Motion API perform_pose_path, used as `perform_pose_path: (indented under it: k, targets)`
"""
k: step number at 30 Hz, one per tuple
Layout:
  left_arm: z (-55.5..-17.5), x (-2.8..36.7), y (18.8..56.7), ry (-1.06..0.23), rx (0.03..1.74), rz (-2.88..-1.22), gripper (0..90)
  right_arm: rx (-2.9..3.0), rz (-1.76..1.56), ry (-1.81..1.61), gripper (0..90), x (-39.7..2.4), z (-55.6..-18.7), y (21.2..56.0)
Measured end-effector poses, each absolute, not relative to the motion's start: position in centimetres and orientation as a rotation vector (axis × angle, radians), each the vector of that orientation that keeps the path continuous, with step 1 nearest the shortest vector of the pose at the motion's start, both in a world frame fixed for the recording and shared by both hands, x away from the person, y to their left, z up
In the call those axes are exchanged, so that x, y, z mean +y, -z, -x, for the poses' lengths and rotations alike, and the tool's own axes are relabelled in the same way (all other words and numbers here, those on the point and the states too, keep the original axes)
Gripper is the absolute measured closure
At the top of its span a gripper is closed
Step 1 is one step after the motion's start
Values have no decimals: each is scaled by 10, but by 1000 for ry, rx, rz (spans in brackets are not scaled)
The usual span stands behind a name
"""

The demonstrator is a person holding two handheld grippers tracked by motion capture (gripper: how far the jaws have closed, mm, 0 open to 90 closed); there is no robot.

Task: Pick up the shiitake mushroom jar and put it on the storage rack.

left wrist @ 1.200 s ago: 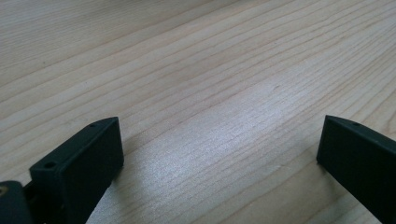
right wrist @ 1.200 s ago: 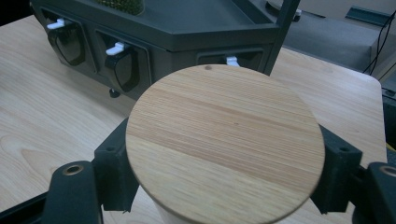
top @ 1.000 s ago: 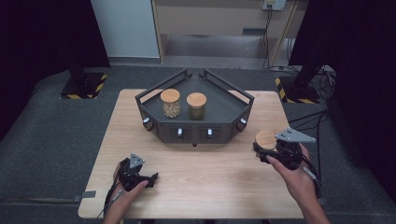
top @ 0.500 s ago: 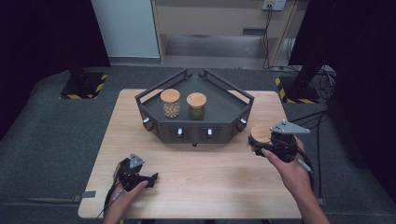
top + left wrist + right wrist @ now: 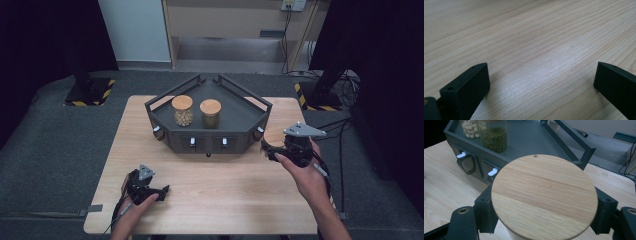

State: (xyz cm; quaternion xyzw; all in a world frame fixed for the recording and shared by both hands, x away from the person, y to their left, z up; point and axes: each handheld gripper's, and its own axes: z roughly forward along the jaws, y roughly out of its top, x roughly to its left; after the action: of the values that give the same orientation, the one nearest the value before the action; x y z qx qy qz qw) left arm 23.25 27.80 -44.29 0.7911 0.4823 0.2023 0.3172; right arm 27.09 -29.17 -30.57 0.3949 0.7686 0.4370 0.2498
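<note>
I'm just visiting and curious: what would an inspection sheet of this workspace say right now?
Surface: pale wooden table, bare around the hands.
Job's things: wood-lidded jar held beside the dark tray; the tray carries a jar of pale beans and a jar of green beans.
Clutter: nothing seen.
Grippers: right tongs shut on the wood-lidded jar; left tongs open, low over the table.
Cables: one trails from each of the tongs; more hang from a wall socket.
Surroundings: grey floor, black stands with yellow-striped bases.
</note>
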Motion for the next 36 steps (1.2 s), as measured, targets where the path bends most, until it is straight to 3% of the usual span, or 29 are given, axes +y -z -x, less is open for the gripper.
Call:
perform_pose_path:
  k: [36]
  targets:
    - [-233,278,443,-530,1268,-2082,0,2096,-1046,-1182,255,-265,-308,280]
